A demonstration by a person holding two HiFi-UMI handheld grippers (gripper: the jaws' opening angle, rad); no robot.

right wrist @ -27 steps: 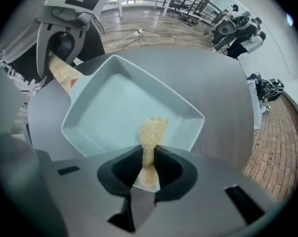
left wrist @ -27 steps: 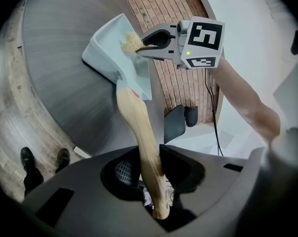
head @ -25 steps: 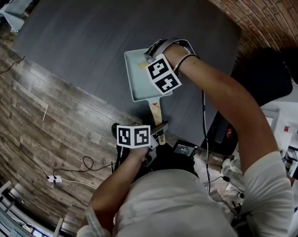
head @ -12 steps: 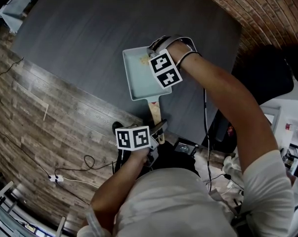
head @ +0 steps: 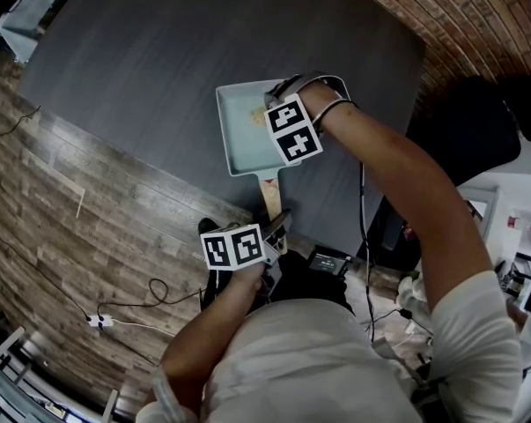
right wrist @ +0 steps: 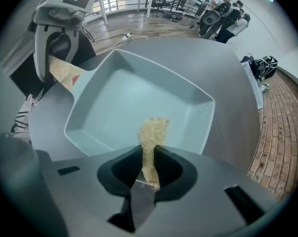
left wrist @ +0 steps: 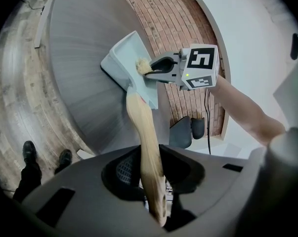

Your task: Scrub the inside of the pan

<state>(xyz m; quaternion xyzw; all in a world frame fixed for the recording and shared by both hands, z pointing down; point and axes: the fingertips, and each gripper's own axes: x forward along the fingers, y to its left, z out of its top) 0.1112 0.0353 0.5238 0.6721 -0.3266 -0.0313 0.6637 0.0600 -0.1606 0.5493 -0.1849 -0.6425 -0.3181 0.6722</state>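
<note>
No legible text, labels, brands, numbers or signs in any view.

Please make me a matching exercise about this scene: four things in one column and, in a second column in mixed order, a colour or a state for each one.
Things:
1. pan
2. wooden handle
3. scrubber
4. table

Descriptions:
A. dark grey, lies under the pan
B. clamped in the left gripper
C. pale blue, square
D. yellowish and fibrous, held in the right gripper

Pairs: 1-C, 2-B, 3-D, 4-A
</note>
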